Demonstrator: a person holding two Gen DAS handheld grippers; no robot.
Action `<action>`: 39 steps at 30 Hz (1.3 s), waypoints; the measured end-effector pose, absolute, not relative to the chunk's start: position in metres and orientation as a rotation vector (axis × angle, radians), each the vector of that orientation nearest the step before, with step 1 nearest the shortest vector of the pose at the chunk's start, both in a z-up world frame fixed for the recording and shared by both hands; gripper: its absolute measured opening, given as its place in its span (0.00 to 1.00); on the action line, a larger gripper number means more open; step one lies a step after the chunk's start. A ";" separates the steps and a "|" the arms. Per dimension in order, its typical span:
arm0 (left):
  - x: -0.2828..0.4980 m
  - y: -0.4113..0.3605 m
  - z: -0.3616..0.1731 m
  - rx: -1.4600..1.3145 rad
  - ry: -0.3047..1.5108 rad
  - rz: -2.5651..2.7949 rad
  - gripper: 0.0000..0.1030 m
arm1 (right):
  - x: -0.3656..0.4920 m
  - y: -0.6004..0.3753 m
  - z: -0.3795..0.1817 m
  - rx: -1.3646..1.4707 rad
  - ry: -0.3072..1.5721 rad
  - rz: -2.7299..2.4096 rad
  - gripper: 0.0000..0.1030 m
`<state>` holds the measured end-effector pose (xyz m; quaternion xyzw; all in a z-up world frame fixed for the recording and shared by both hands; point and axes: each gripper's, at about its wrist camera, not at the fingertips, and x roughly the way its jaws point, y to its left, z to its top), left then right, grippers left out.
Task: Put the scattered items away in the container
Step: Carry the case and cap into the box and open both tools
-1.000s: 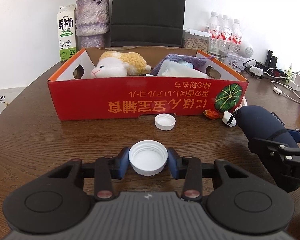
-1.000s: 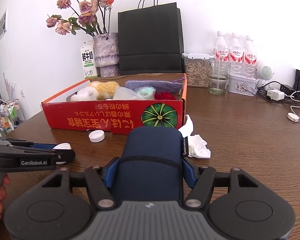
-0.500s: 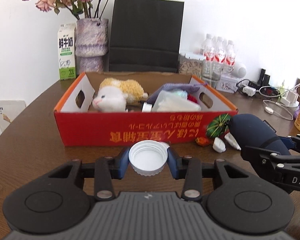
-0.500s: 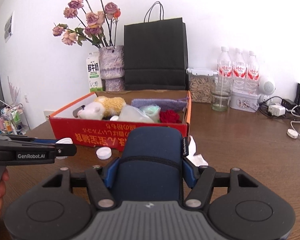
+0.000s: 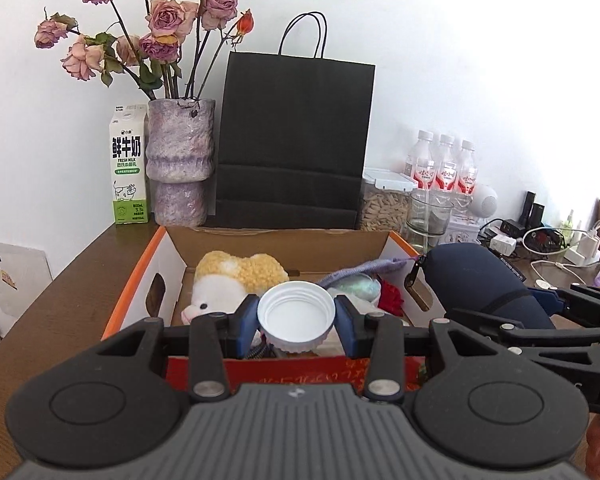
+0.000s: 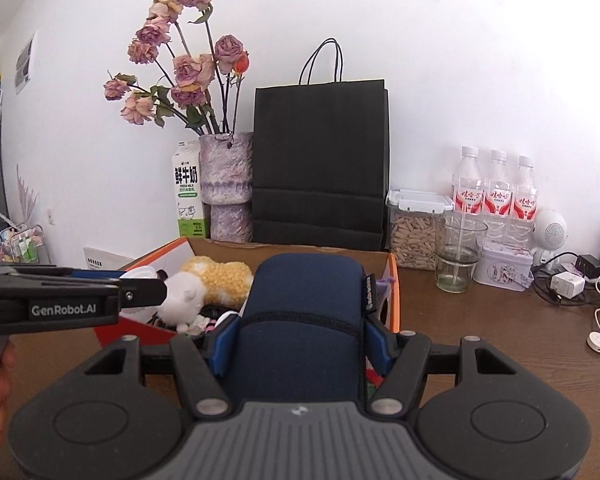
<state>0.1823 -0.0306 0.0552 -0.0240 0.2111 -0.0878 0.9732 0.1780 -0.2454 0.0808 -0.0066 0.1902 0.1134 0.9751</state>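
My left gripper is shut on a white screw cap, hollow side up, held above the front wall of the red cardboard box. My right gripper is shut on a dark navy pouch, raised over the box's right end. In the left wrist view the navy pouch and the right gripper appear at the right. Inside the box lie a yellow and white plush toy, a purple cloth and a red item.
Behind the box stand a black paper bag, a purple vase of dried roses and a milk carton. Water bottles, a glass, a jar, a tin and chargers with cables crowd the right side.
Both grippers have risen and come forward from the tabletop to over the box, each keeping its load. The loose cap and wrappers in front of the box have dropped out of view.
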 end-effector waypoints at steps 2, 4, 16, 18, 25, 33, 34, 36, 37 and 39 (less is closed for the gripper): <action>0.194 -0.030 0.057 -0.059 0.422 -0.174 0.40 | 0.193 -0.246 0.082 -0.010 0.381 0.218 0.61; 0.206 -0.031 0.057 -0.064 0.418 -0.172 0.40 | 0.209 -0.247 0.081 0.002 0.377 0.203 0.61; 0.279 -0.031 0.030 -0.050 0.480 -0.168 0.40 | 0.290 -0.248 0.049 0.024 0.455 0.208 0.61; 0.287 -0.032 0.026 -0.036 0.487 -0.166 0.40 | 0.299 -0.247 0.043 0.019 0.473 0.216 0.61; 0.302 -0.036 0.016 0.005 0.502 -0.164 0.40 | 0.315 -0.244 0.034 -0.032 0.482 0.222 0.61; 0.303 -0.040 0.007 0.031 0.524 -0.164 0.40 | 0.310 -0.242 0.029 -0.034 0.487 0.254 0.61; 0.302 -0.040 0.006 0.036 0.524 -0.165 0.40 | 0.310 -0.242 0.028 -0.035 0.486 0.255 0.61; 0.302 -0.041 0.005 0.044 0.524 -0.168 0.40 | 0.310 -0.242 0.028 -0.029 0.487 0.255 0.61; 0.302 -0.042 0.004 0.044 0.525 -0.170 0.40 | 0.310 -0.243 0.028 -0.026 0.487 0.256 0.62; 0.301 -0.042 0.004 0.044 0.522 -0.171 0.41 | 0.310 -0.244 0.028 -0.020 0.486 0.258 0.62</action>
